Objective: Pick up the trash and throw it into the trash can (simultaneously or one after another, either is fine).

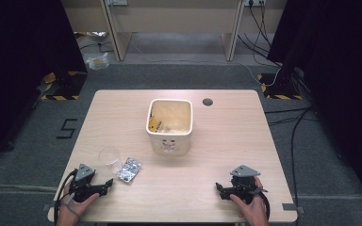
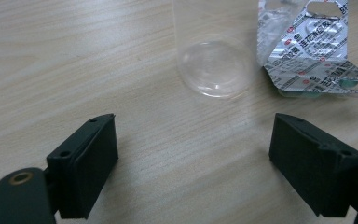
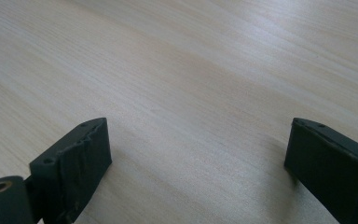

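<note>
Left gripper [image 1: 104,184]: fingers [image 2: 86,165] spread wide, nothing between, aimed at clear cup [image 2: 216,65] and pill pack [image 2: 313,70] just ahead; likely lined up for pickup. Cup upright on tabletop [image 1: 207,160], pill pack just beside it, whether touching unclear; both near left gripper, short of white bin [image 1: 169,123] at centre. Bin open-topped, scraps inside; probable drop point. Right gripper [image 1: 220,190]: fingers [image 3: 70,163] released, empty, resting over bare wood, well apart from items.
</note>
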`<state>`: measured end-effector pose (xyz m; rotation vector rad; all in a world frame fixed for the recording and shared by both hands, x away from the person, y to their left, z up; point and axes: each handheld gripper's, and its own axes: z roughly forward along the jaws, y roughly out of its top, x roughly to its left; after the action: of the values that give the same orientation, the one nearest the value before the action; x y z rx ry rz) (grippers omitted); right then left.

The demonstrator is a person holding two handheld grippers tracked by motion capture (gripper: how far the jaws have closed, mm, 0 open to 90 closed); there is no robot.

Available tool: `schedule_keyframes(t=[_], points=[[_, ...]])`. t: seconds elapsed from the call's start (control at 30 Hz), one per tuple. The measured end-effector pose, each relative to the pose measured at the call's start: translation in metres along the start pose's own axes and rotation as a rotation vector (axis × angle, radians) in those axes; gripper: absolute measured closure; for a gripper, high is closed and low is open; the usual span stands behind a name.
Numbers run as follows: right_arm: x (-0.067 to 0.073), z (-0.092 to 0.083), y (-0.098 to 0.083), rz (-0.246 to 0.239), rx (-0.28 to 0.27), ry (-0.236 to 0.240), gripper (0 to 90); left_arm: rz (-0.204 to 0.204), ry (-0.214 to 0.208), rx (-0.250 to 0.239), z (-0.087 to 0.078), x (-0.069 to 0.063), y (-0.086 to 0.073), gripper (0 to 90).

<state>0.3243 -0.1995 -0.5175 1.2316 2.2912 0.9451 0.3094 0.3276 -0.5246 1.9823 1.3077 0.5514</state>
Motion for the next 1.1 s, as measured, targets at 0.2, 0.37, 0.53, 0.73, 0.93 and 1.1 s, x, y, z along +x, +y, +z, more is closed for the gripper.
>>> schedule_keyframes(t=[0.2, 0.37, 0.53, 0.73, 0.93, 1.1], points=[[0.000, 0.000, 0.000, 0.000, 0.000, 0.000, 7.0, 0.000, 0.000, 0.000, 0.000, 0.000, 0.000, 14.2], [0.000, 0.000, 0.000, 0.002, 0.000, 0.000, 7.0, -0.001, -0.001, 0.000, 0.000, 0.000, 0.000, 14.2], [0.000, 0.000, 0.000, 0.003, 0.000, -0.001, 7.0, 0.001, -0.006, 0.000, 0.000, 0.000, 0.000, 14.4], [0.000, 0.001, 0.001, 0.003, 0.000, -0.004, 6.9, -0.006, -0.013, -0.003, 0.000, 0.001, 0.000, 14.7], [0.000, 0.001, 0.001, 0.004, 0.000, -0.005, 6.9, -0.034, -0.034, -0.027, -0.007, 0.003, 0.001, 15.4], [-0.001, 0.001, 0.001, 0.004, 0.000, -0.004, 6.6, -0.034, -0.037, -0.051, -0.018, 0.002, 0.009, 15.4]])
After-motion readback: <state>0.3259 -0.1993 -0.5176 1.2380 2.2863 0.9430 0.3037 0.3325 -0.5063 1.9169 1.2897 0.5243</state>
